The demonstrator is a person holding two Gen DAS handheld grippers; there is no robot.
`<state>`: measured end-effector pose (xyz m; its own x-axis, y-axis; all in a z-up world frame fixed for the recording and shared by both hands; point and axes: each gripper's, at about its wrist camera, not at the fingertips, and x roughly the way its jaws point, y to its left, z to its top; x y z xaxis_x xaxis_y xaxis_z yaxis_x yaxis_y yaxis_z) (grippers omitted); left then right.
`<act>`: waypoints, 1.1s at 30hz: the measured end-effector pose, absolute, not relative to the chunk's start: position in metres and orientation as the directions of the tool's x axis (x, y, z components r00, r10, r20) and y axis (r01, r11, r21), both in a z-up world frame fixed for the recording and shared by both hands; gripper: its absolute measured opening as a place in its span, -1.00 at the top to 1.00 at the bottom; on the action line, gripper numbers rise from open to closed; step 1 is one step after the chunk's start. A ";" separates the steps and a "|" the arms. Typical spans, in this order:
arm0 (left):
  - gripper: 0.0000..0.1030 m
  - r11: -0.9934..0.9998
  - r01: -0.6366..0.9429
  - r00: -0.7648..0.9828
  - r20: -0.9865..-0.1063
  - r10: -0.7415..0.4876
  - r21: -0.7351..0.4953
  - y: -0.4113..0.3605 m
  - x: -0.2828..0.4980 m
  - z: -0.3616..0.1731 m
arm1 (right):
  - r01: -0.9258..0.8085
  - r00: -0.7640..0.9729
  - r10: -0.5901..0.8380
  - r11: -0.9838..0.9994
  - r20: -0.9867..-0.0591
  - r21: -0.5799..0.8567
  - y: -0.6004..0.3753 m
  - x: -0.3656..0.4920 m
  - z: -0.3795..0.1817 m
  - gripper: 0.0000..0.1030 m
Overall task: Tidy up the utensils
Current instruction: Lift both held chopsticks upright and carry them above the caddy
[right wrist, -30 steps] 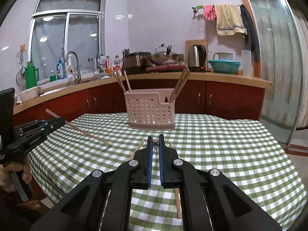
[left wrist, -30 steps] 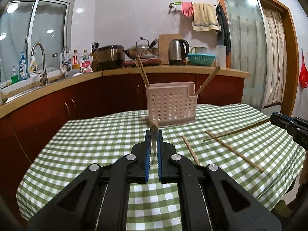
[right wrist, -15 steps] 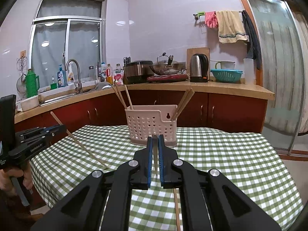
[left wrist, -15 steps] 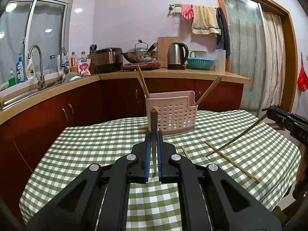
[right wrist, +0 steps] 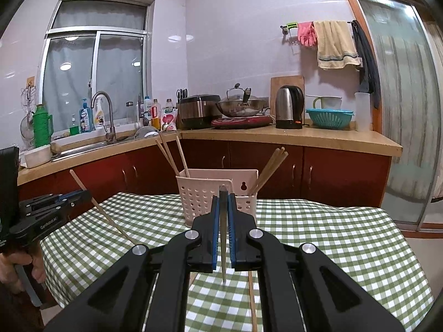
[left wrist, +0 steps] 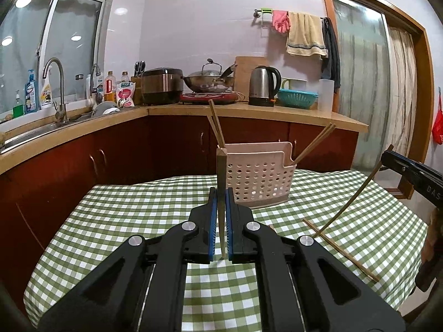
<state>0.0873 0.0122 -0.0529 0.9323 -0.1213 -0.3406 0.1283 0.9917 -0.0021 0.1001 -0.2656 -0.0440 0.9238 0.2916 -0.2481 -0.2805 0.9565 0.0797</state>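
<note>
- left tool [left wrist: 219,193] is pinching one chopstick [left wrist: 221,171] between its blue pads; the stick is standing nearly upright in the jaws, its top end showing in front of the holder's left edge in the left wrist view.
- right tool [right wrist: 223,202] is pinching a second chopstick [right wrist: 223,202] the same way, upright, its lower tip hanging clear above the cloth.
- in the right wrist view the left tool's stick is slanting, lower end pointing down toward the cloth; whether it is touching cannot be told.
- in the left wrist view the right tool's stick is sloping down to a loose chopstick [left wrist: 340,249] lying on the cloth; contact cannot be told.
- pink perforated holder [right wrist: 205,191] is sitting on the worktop [right wrist: 332,238] beyond both tools, covered by a green checked cloth.
- holder is already carrying chopsticks: some leaning out at its left end, some at its right end.
- another loose chopstick [right wrist: 251,298] is lying on the cloth just under the right tool.
- a hand [right wrist: 16,265] is gripping the left tool's handle at the frame edge.
</note>
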 end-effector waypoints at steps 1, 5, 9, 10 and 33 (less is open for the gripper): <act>0.88 0.992 0.127 0.933 -0.340 -0.121 -0.005 0.014 0.089 -0.052 | -0.281 0.924 0.292 0.956 -0.247 0.080 -0.265 0.102 -0.043 0.87; 0.88 0.992 0.122 0.934 -0.335 -0.121 -0.019 0.018 0.095 -0.050 | -0.283 0.924 0.294 0.956 -0.244 0.079 -0.263 0.106 -0.042 0.87; 0.88 0.991 0.130 0.939 -0.315 -0.134 -0.033 0.019 0.100 -0.041 | -0.285 0.925 0.296 0.955 -0.237 0.079 -0.263 0.111 -0.036 0.87; 0.88 0.991 0.132 0.942 -0.308 -0.135 -0.031 0.017 0.099 -0.039 | -0.286 0.926 0.297 0.955 -0.234 0.081 -0.263 0.112 -0.035 0.87; 0.88 0.979 0.203 0.970 -0.128 -0.205 -0.026 -0.004 0.145 0.042 | -0.322 0.946 0.323 0.946 -0.020 0.047 -0.262 0.163 0.045 0.87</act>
